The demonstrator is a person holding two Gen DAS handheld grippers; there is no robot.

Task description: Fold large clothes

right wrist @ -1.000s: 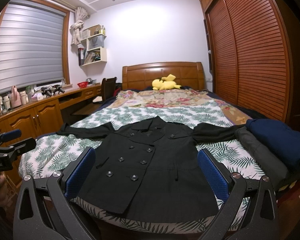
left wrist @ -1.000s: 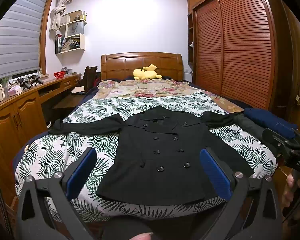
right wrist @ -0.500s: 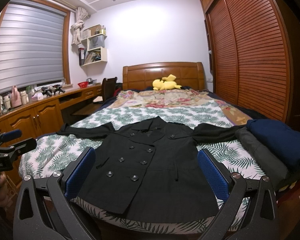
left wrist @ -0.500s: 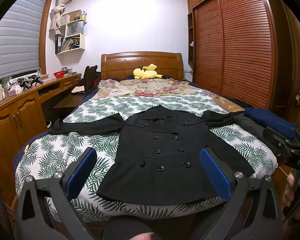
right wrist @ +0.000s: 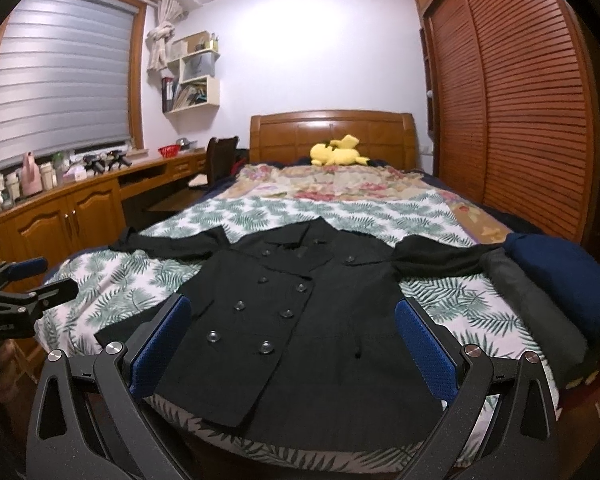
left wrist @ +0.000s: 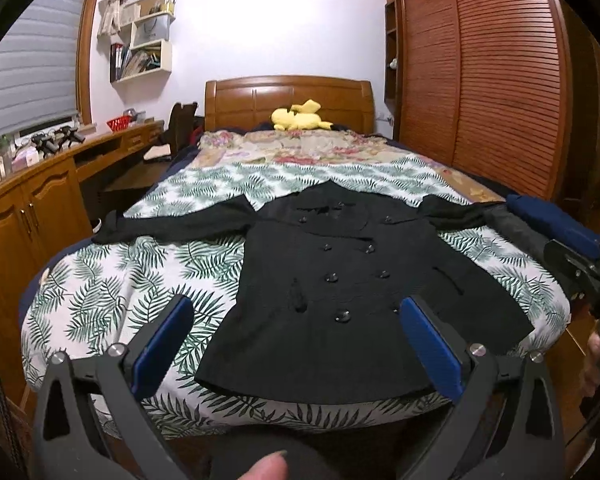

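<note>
From the left wrist camera, the left gripper (left wrist: 296,344) has its two blue pads wide apart and holds nothing. It hangs in the air at the foot of the bed (left wrist: 100,292), not touching the cloth. The black coat (left wrist: 340,288) lies flat on the leafy bedspread, front side up, buttons done, with both sleeves stretched out to the sides. It looks spread out like that so it is easy to fold. A folded blue garment (left wrist: 552,220) sits at the right edge of the bed, likely done already. From the right wrist camera, the right gripper (right wrist: 292,344) is also wide apart and empty, held just off the foot of the bed. The coat's bottom edge lies between its pads in this view. A grey folded piece (right wrist: 532,304) lies beside the blue one, near the coat's right sleeve (right wrist: 436,260). The left gripper shows at the far left here. Folding has not started, I think; a sleeve probably comes first.
</note>
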